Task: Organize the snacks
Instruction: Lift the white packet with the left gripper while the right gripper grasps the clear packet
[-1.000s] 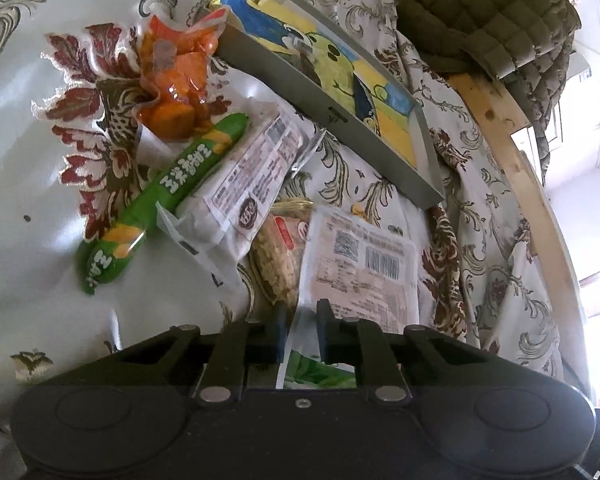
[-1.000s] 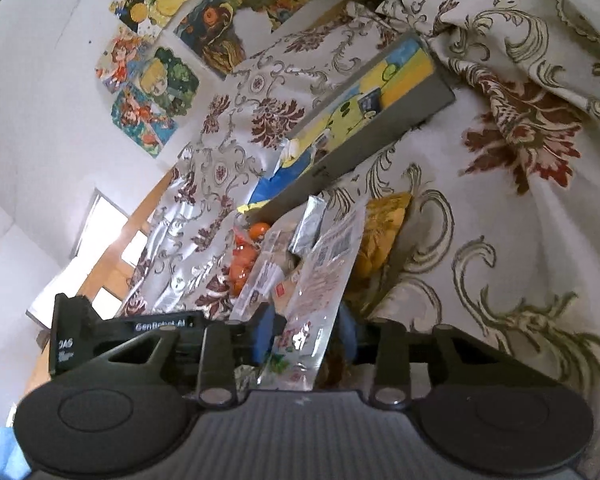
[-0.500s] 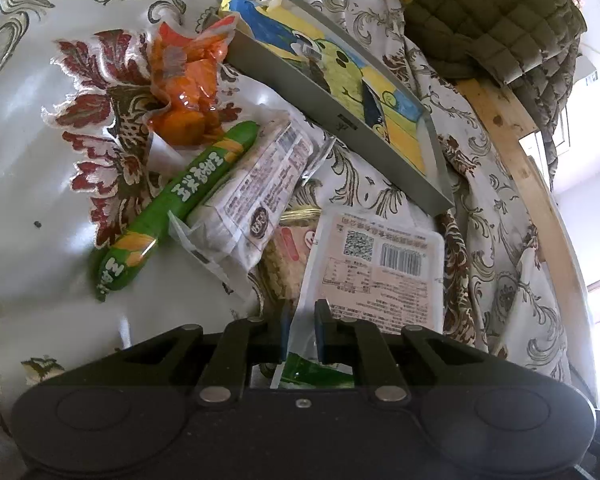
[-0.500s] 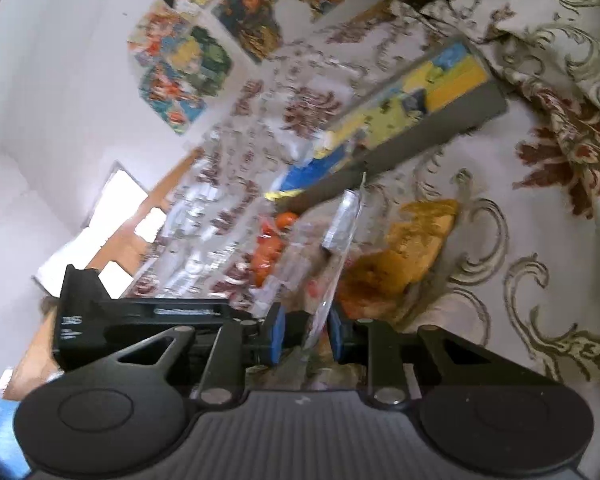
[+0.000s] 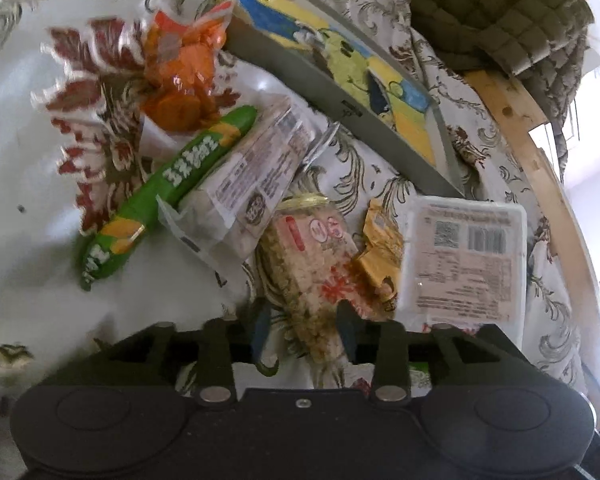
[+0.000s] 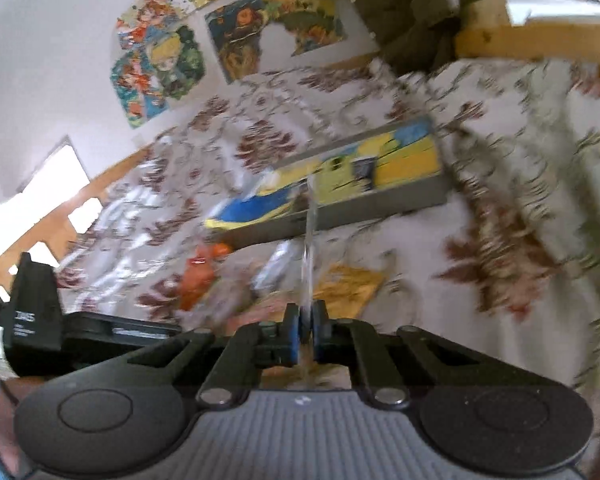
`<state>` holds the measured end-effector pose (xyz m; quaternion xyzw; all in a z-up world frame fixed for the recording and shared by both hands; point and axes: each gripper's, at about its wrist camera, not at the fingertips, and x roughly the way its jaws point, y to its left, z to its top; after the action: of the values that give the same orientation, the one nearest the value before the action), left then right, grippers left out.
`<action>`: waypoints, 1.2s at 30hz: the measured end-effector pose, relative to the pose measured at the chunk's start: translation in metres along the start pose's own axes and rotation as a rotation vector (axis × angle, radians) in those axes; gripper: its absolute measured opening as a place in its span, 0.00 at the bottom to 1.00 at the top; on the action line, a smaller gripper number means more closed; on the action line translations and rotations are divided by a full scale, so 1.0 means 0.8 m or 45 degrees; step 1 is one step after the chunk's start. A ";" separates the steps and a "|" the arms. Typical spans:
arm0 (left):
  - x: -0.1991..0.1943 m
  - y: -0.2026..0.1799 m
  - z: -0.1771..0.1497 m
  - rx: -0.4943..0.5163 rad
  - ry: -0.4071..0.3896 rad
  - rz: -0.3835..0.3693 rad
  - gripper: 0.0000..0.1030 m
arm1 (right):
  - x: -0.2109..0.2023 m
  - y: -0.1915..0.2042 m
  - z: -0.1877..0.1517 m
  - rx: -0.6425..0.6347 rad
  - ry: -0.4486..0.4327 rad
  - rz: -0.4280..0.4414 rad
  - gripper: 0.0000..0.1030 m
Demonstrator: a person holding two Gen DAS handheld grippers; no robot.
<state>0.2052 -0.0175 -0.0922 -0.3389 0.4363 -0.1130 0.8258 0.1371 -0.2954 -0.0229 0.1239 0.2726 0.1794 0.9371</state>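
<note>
On a pale cloth with brown scroll and dark red flower patterns (image 5: 16, 184), a cluster of snacks lies in front of a shallow grey tray with a blue, yellow and green cartoon picture inside (image 5: 340, 92). The left gripper (image 5: 302, 322) has its jaws apart, one on either side of the near end of a clear packet of puffed rice cake with red print (image 5: 308, 256), not closed on it. Touching that packet on the right is a crumpled yellow wrapper (image 5: 380, 248), and beyond that, toward the cloth's wooden-edged side, is a flat white pouch with a barcode and small print (image 5: 466, 260). To the left lie a clear printed bag of pale cake (image 5: 244, 188), a long green tube snack with white lettering (image 5: 172, 184) and an orange crinkled bag (image 5: 182, 76), the last touching the tray's corner. The right gripper (image 6: 305, 338) is pinched almost fully closed on the edge of a thin clear plastic packet seen edge-on (image 6: 309, 240), held up above the cloth; this view is blurred, so which snack it is cannot be told.
</note>
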 end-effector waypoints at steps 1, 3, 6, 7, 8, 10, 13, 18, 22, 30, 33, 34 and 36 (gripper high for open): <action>0.003 0.000 0.001 -0.011 0.006 -0.010 0.50 | -0.001 -0.006 0.000 0.025 -0.001 -0.003 0.08; 0.010 -0.004 0.004 -0.012 0.018 -0.047 0.68 | 0.000 -0.012 0.001 0.051 -0.002 -0.007 0.08; 0.017 -0.021 0.004 0.032 0.016 -0.026 0.79 | 0.005 -0.011 0.001 0.033 -0.006 0.003 0.08; 0.019 -0.026 0.003 0.059 0.012 -0.009 0.79 | 0.007 -0.010 0.002 0.022 -0.005 0.010 0.08; 0.020 -0.031 0.001 0.089 0.009 0.009 0.74 | 0.008 -0.007 0.000 0.010 -0.001 0.016 0.08; 0.021 -0.036 -0.001 0.135 0.006 0.060 0.59 | 0.009 -0.002 -0.003 -0.022 -0.001 0.022 0.07; 0.016 -0.031 0.000 0.119 -0.005 0.079 0.44 | 0.008 0.002 -0.004 -0.046 -0.004 0.023 0.07; -0.003 -0.023 -0.005 0.073 -0.065 0.041 0.32 | 0.010 0.002 -0.003 -0.037 0.015 0.041 0.08; -0.019 -0.042 -0.020 0.234 -0.128 0.055 0.28 | 0.008 0.006 -0.002 -0.058 0.014 0.039 0.08; -0.013 -0.060 -0.007 0.345 -0.135 0.065 0.28 | 0.010 0.011 -0.005 -0.092 0.027 0.044 0.11; -0.009 -0.058 -0.002 0.344 -0.118 0.067 0.28 | 0.015 0.011 -0.007 -0.091 0.050 0.032 0.11; -0.008 -0.058 -0.001 0.348 -0.111 0.069 0.28 | 0.018 0.011 -0.008 -0.089 0.058 0.027 0.11; -0.007 -0.058 -0.003 0.354 -0.100 0.075 0.28 | 0.021 0.010 -0.009 -0.093 0.069 0.021 0.11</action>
<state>0.2053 -0.0502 -0.0590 -0.2125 0.3934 -0.1348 0.8843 0.1438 -0.2803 -0.0340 0.0870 0.2900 0.2004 0.9318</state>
